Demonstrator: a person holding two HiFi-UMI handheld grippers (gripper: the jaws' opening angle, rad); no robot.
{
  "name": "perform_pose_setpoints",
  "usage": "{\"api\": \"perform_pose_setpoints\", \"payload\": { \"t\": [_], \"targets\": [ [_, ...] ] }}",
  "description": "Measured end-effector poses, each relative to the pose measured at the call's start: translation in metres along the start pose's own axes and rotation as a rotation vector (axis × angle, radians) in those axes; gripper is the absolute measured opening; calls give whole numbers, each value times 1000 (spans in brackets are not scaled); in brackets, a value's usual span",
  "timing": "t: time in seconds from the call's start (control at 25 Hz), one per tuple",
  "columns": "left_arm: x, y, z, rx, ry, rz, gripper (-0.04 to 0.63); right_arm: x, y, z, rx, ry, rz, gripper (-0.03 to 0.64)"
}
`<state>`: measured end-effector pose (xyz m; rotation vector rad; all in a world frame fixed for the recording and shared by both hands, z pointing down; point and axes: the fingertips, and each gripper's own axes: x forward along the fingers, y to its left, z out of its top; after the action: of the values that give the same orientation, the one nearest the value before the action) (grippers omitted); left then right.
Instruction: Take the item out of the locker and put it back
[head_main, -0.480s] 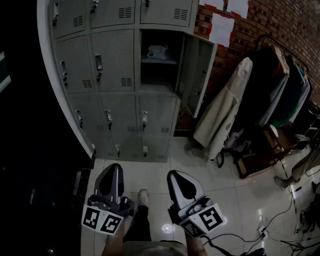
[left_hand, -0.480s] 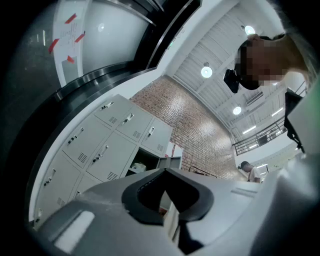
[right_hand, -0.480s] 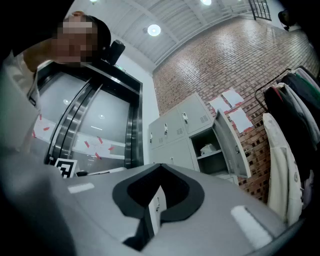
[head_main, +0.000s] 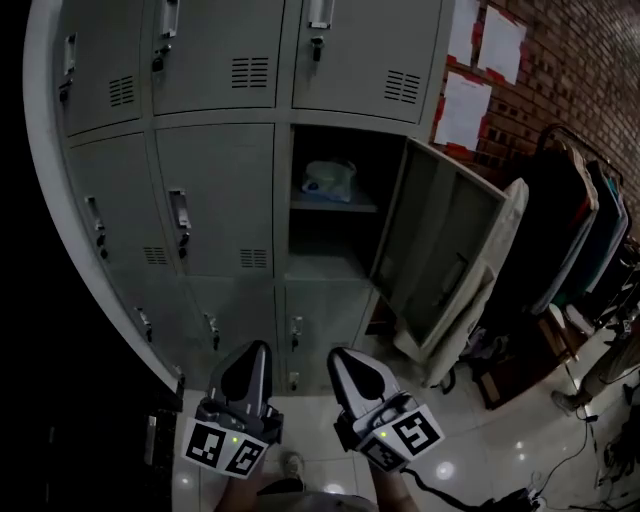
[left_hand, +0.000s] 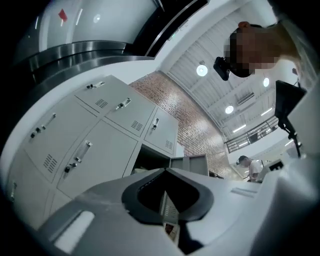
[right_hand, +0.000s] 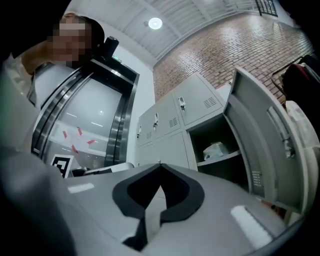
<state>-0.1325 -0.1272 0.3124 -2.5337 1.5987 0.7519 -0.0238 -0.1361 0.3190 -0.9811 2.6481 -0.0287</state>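
Observation:
The open locker (head_main: 330, 215) is in the middle row of the grey bank, its door (head_main: 440, 255) swung out to the right. On its upper shelf lies the item, a pale crumpled bag (head_main: 328, 182), which also shows in the right gripper view as the bag (right_hand: 215, 149). Both grippers are held low, below the locker and well short of it. My left gripper (head_main: 252, 352) (left_hand: 165, 171) is shut and empty. My right gripper (head_main: 343, 358) (right_hand: 160, 165) is shut too, with nothing in it.
Closed lockers (head_main: 215, 195) surround the open one. A pale coat (head_main: 505, 265) hangs just behind the door, and dark clothes on a rack (head_main: 575, 225) stand further right. Papers (head_main: 465, 105) are pinned to the brick wall. Cables (head_main: 600, 445) lie on the tiled floor.
The lockers have come closer and fill more of the head view. Both grippers have moved forward towards the lockers, still shut and empty.

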Motion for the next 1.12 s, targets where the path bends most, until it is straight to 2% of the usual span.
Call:
{"api": "perform_pose_setpoints", "payload": {
  "t": [0.2, 0.4, 0.6, 0.68, 0.76, 0.8, 0.92, 1.0, 1.04, 1.12],
  "targets": [
    [69, 49, -4, -15, 0, -46, 6, 55, -47, -4, -48, 4, -73, 2],
    [97, 74, -27, -53, 42, -18, 6, 84, -90, -13, -47, 26, -118, 2],
    [119, 93, -32, -32, 40, 24, 6, 110, -117, -9, -62, 17, -119, 2],
    [127, 98, -33, -26, 28, 32, 6, 117, -129, -15, -72, 49, -129, 2],
    [135, 102, -36, -26, 23, 38, 6, 125, -144, -28, -88, 123, -152, 2],
    [139, 104, -39, -25, 24, 41, 6, 132, -151, -32, -94, 157, -157, 23],
    [150, 106, -45, -22, 29, 48, 6, 174, -176, -20, -134, 191, -165, 302],
    [155, 105, -48, -19, 33, 40, 6, 211, -206, 1, -196, 196, -206, 415],
    [158, 104, -49, -16, 36, 35, 6, 231, -224, 11, -208, 204, -231, 445],
    [161, 103, -49, -11, 40, 30, 6, 266, -257, 31, -176, 214, -266, 446]
  ]
}}
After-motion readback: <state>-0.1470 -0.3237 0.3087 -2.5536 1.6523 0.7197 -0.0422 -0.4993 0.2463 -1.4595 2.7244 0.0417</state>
